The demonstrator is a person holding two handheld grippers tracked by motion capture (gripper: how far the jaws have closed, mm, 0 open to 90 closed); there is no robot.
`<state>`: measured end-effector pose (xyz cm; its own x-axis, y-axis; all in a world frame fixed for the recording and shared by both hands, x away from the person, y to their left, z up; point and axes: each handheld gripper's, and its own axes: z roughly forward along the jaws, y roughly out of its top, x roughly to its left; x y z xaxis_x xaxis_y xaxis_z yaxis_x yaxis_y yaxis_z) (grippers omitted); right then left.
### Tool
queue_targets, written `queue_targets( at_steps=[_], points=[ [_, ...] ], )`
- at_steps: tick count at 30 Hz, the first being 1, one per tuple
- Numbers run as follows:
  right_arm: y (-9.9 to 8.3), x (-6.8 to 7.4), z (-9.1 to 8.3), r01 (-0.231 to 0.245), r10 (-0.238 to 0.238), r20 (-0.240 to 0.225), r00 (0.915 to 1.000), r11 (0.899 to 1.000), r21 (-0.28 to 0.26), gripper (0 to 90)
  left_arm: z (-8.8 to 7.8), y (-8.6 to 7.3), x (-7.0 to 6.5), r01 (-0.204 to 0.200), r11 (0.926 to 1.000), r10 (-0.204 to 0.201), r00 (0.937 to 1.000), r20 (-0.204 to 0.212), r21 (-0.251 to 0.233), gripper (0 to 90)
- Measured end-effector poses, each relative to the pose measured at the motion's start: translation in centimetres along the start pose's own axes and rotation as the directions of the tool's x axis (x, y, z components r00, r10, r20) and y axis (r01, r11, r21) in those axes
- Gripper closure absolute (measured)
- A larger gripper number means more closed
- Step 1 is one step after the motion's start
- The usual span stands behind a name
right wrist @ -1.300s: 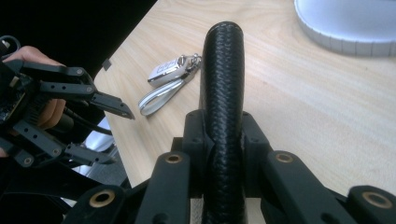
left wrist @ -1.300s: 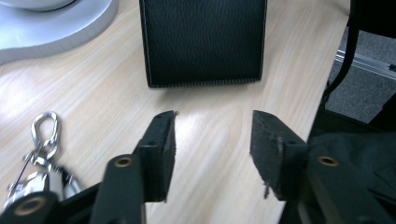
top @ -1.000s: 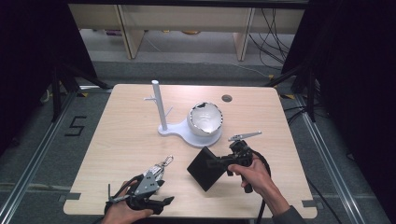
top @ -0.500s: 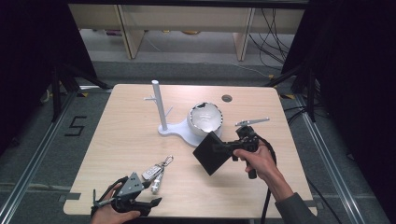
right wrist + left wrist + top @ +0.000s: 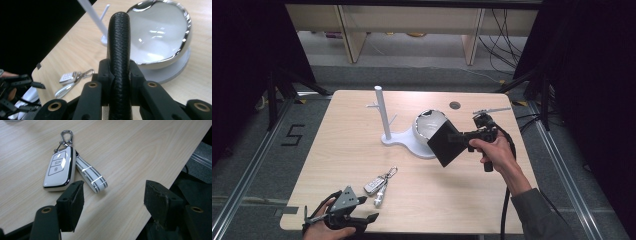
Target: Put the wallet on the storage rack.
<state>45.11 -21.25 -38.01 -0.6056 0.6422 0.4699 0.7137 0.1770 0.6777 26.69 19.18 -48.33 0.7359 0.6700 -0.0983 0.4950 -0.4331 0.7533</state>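
Note:
A flat black case with a leather texture hangs tilted over the table, just in front of the bowl. My right gripper is shut on its edge. In the right gripper view the case stands edge-on between the jaws of that gripper. A white car key fob with a striped strap lies near the front. My left gripper is open at the table's front left edge. Seen from the left gripper, the fob and strap lie just beyond the left jaw, untouched.
A white stand with a thin post and a flat base is at the table's centre. Its base carries a shiny chrome-rimmed bowl. A round hole marks the far right of the tabletop. The table's edge runs close by the left gripper.
My right gripper has carried the black case away from the front and up toward the bowl. My left gripper has drawn back slightly toward the front left edge, away from the keys.

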Motion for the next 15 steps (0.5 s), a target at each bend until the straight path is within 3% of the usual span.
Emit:
queue_targets(
  at_steps=[4,5,8,10,12,13,15],
  points=[
    [1.0,-0.2,-0.2,0.007,-0.007,0.014,0.9999,1.000,-0.010,77.4,-0.1,-0.3,0.1,-0.006,0.9999,0.006,1.0000,-0.003,0.016,31.7],
    [1.2,0.0,-0.4,-0.011,0.011,0.019,0.9997,1.000,-0.001,77.4,-0.2,-0.3,0.1,-0.012,0.9997,0.012,0.9999,-0.002,0.022,31.5],
    [1.8,-0.2,-0.6,0.027,-0.026,0.030,0.9992,0.999,-0.018,77.3,-0.2,-0.4,0.1,-0.008,0.9998,0.008,1.0000,-0.004,0.017,31.0],
    [2.1,-0.1,-0.7,0.008,-0.007,0.028,0.9996,1.000,-0.022,77.3,-0.2,-0.5,0.1,-0.008,0.9997,0.008,0.9999,-0.012,0.022,30.9],
    [2.6,-0.4,-0.8,0.021,-0.020,0.032,0.9993,0.999,-0.033,77.3,-0.2,-0.5,0.1,-0.009,0.9996,0.009,0.9999,-0.013,0.025,30.4],
    [2.8,-0.3,-0.9,-0.004,0.005,0.031,0.9995,1.000,-0.030,77.3,-0.2,-0.6,0.1,-0.009,0.9997,0.009,0.9999,-0.012,0.025,30.3],
    [3.2,-0.7,-0.9,0.021,-0.019,0.054,0.9984,0.999,-0.042,77.4,-0.3,-0.6,0.1,-0.009,0.9996,0.009,0.9999,-0.013,0.026,30.0]
  ],
)
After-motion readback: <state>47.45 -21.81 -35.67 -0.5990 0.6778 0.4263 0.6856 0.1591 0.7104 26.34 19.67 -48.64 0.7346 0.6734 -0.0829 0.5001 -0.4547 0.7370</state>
